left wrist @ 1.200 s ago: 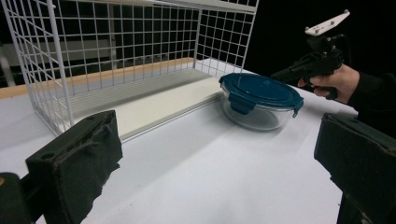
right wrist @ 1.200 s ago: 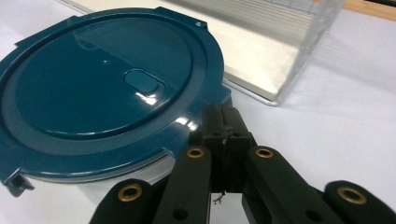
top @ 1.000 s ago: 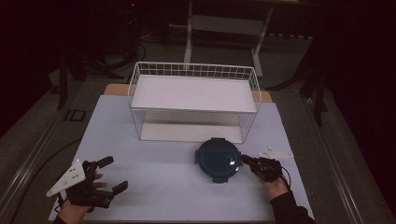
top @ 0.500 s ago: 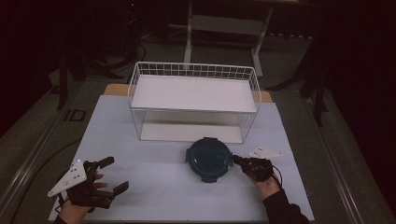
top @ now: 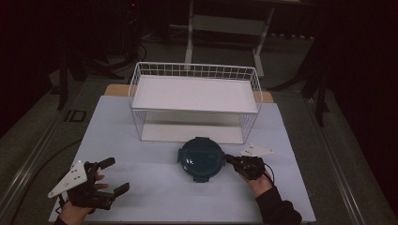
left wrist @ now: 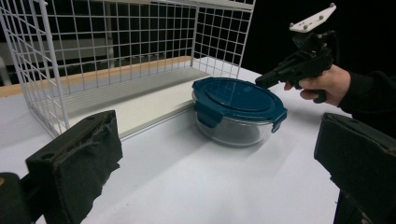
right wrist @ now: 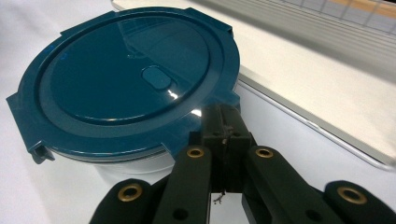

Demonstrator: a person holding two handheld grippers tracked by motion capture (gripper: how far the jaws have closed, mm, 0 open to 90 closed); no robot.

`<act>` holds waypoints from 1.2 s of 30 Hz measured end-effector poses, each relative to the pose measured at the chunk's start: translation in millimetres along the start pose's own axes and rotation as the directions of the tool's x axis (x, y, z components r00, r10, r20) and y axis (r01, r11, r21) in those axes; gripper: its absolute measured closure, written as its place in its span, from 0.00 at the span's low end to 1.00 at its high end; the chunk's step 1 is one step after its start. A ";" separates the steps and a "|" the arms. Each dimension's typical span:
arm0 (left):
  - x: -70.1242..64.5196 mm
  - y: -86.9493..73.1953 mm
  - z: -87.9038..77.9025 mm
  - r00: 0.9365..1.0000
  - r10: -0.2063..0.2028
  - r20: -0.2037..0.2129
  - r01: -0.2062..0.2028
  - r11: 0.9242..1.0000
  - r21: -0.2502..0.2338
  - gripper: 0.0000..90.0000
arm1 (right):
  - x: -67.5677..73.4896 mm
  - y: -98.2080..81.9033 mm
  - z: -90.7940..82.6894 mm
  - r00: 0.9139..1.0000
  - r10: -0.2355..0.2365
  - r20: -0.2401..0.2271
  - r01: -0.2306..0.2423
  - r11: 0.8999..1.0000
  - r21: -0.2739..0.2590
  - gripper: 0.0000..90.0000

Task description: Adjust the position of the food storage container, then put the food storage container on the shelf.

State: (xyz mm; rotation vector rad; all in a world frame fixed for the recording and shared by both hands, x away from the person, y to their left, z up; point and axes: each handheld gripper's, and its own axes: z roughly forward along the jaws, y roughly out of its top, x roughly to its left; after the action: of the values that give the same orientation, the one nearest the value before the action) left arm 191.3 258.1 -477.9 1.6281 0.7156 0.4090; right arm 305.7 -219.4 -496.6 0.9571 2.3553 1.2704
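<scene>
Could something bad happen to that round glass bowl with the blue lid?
Maybe. The right gripper, jaws shut, is at the edge of the round glass bowl with the dark blue snap lid. A push there might bump it into the white wire basket close behind. The open left gripper sits far off, so nothing steadies the bowl.

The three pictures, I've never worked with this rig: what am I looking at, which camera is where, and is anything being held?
A person holds a two-jaw gripper in each hand. The high view looks down on the white table; the other two cameras ride on the grippers. A white wire basket stands at the back, and before it a glass container with a blue lid. The right gripper has its jaws shut, with their tips at a tab on the lid's rim; whether they pinch it I cannot tell. The left gripper is open and holds nothing.
</scene>
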 end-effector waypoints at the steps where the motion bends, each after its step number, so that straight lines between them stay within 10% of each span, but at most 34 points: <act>1: -0.1 -0.1 0.0 1.000 0.000 0.000 0.000 1.000 0.000 0.01 | 1.0 0.8 1.6 1.000 -0.002 -0.003 0.002 1.000 -0.001 1.00; 22: -1.3 0.2 0.0 1.000 0.006 0.006 -0.006 1.000 0.004 0.01 | 13.7 9.9 5.8 1.000 -0.019 -0.011 0.019 0.998 -0.054 0.94; 36: -7.8 3.7 11.1 0.999 -0.007 0.047 0.006 1.000 0.021 0.01 | 20.6 15.2 -18.7 0.997 -0.023 -0.080 0.011 0.990 -0.141 0.51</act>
State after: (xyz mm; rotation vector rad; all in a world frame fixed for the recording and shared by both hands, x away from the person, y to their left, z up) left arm 193.3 244.4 -475.4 1.6498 0.6917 0.3585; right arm 286.8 -211.2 -472.5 0.8555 2.2923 1.4723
